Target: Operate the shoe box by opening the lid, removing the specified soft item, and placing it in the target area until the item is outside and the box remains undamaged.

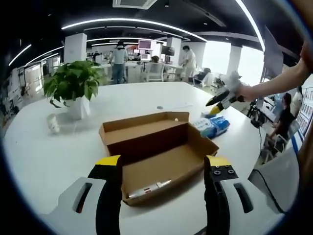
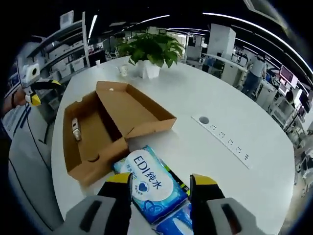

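An open brown cardboard shoe box point(image 1: 156, 147) lies on the white table, its lid point(image 1: 142, 128) folded back flat. A small white tube-like item point(image 1: 151, 187) rests on the box floor. My left gripper point(image 1: 164, 164) is open, its jaws standing either side of the box's near end, above it. A blue soft tissue pack point(image 1: 212, 126) lies on the table just right of the box. The right gripper point(image 1: 220, 102), held by a hand, hovers above that pack. In the right gripper view the pack point(image 2: 149, 186) lies beyond my open right gripper point(image 2: 161, 181), beside the box point(image 2: 98, 132).
A potted plant point(image 1: 73, 83) and a small white cup point(image 1: 53, 123) stand at the far left of the table. A second blue pack point(image 2: 176, 223) lies beside the first. A power strip point(image 2: 225, 134) is set in the tabletop. People stand at desks in the background.
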A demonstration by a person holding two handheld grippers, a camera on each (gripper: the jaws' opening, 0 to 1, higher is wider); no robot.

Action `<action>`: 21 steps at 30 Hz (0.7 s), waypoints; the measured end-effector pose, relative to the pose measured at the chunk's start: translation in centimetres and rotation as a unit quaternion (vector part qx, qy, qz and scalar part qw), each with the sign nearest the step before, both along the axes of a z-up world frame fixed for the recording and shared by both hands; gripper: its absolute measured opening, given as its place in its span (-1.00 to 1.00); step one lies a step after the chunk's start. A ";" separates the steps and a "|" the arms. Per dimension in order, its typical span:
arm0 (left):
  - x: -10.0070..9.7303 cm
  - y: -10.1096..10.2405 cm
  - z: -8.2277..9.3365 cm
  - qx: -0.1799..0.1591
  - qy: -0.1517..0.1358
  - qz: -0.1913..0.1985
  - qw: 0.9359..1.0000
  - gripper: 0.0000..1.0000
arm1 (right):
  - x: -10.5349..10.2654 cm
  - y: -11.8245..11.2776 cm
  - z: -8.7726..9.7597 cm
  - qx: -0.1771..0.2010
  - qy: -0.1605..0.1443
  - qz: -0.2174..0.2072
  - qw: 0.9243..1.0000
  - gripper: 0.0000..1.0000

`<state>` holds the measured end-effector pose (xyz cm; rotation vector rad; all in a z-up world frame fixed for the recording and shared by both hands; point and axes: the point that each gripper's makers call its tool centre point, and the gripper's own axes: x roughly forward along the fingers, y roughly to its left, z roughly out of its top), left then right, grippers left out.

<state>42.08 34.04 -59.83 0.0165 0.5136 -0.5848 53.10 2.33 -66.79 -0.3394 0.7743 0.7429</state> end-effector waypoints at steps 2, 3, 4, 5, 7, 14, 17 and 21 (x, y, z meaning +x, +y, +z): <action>0.0 0.0 0.0 -0.003 0.000 0.004 1.000 0.35 | -0.2 0.6 0.5 0.021 -0.004 -0.010 1.000 -0.07; 0.0 0.0 0.0 -0.004 0.000 0.006 1.000 0.35 | -0.4 1.2 0.9 0.041 -0.005 -0.016 0.999 -0.07; -0.1 0.0 0.0 -0.004 0.001 0.007 1.000 0.35 | -0.5 1.6 1.0 0.051 -0.005 -0.018 0.999 -0.07; -0.1 -0.1 0.1 -0.006 0.001 0.009 1.000 0.35 | -0.7 2.0 1.2 0.062 -0.008 -0.022 0.998 -0.07; -0.3 -0.2 0.2 -0.007 0.001 0.011 1.000 0.35 | -1.3 2.7 1.2 0.066 -0.005 -0.019 0.998 -0.06; -0.5 -0.3 0.9 -0.008 -0.005 0.017 1.000 0.35 | -3.5 5.7 1.2 0.093 -0.004 -0.001 0.996 0.04; -0.4 0.0 0.9 -0.009 -0.008 0.020 1.000 0.35 | -4.3 6.9 1.0 0.093 -0.002 0.011 0.996 0.05; -0.1 0.8 0.8 -0.010 -0.009 0.023 1.000 0.35 | -5.3 8.9 1.7 0.109 -0.003 0.024 0.994 0.09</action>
